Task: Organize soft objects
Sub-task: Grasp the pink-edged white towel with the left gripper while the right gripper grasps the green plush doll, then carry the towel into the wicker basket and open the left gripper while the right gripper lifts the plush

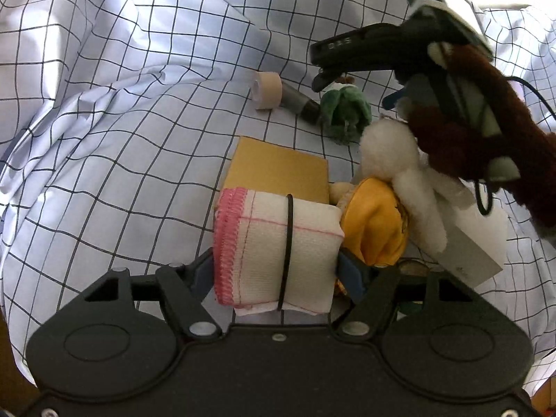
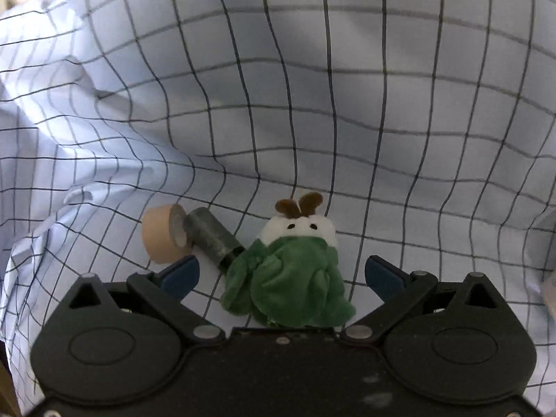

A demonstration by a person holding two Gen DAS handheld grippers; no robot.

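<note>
My left gripper (image 1: 278,271) is shut on a rolled white cloth (image 1: 274,239) with a pink stitched edge and a black band round it. To its right lie a yellow plush (image 1: 375,222) and a white plush (image 1: 392,160), touching each other. A green plush (image 2: 295,274) with a white face and brown ears lies on the checked sheet between the blue pads of my right gripper (image 2: 282,274), which is open and not touching it. In the left wrist view the right gripper (image 1: 333,76) hangs over that green plush (image 1: 344,111), with a brown furry thing (image 1: 486,111) draped along it.
A beige tape roll (image 2: 161,234) and a grey cylinder (image 2: 208,236) lie just left of the green plush. A tan cardboard box (image 1: 278,170) sits behind the rolled cloth. A white card (image 1: 469,253) lies at the right. The checked sheet (image 1: 121,121) is rumpled at the left.
</note>
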